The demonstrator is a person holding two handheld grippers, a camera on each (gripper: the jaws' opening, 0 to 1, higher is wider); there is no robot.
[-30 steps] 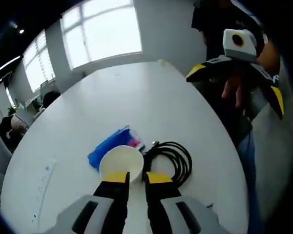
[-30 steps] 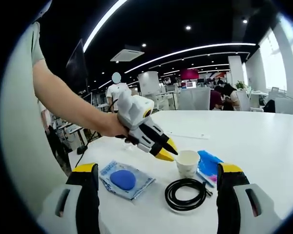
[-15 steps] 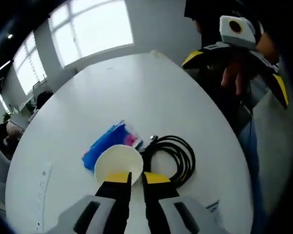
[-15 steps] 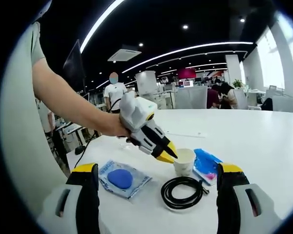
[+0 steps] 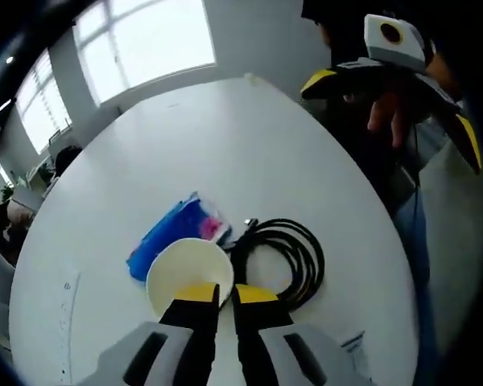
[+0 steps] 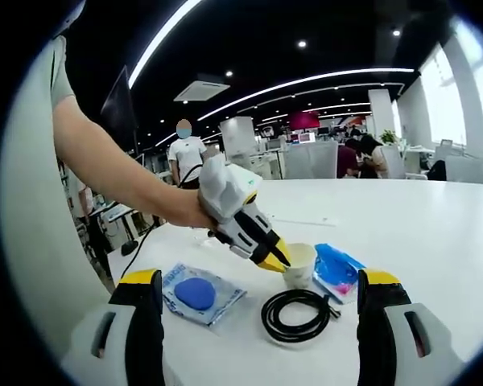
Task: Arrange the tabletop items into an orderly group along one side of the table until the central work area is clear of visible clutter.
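Gripping the near rim of the paper cup [image 5: 187, 272] with my left gripper [image 5: 217, 293]: jaws narrow, one tip inside the cup wall, the other outside, seen in the left gripper view. Cup stands upright on the white table [image 5: 225, 145]. Blue packet [image 5: 165, 235] lies just beyond the cup at 11 o'clock, touching or partly under it; I cannot tell which. Coiled black cable [image 5: 286, 253] lies just beside the cup at 2 o'clock.

In the right gripper view, my left gripper [image 6: 278, 259] comes in from 9 o'clock with its yellow tips at the cup [image 6: 299, 264] rim. Cable coil [image 6: 296, 314] sits in front of the cup, blue packet [image 6: 335, 267] at the cup's 3 o'clock, and a clear pouch with a blue round pad [image 6: 196, 293] lies well off at 8 o'clock of the cup.

My right gripper [image 6: 258, 281] hangs above the table, jaws wide, nothing between them. It appears also in the left gripper view [image 5: 390, 100] at 1 o'clock, off the table edge.
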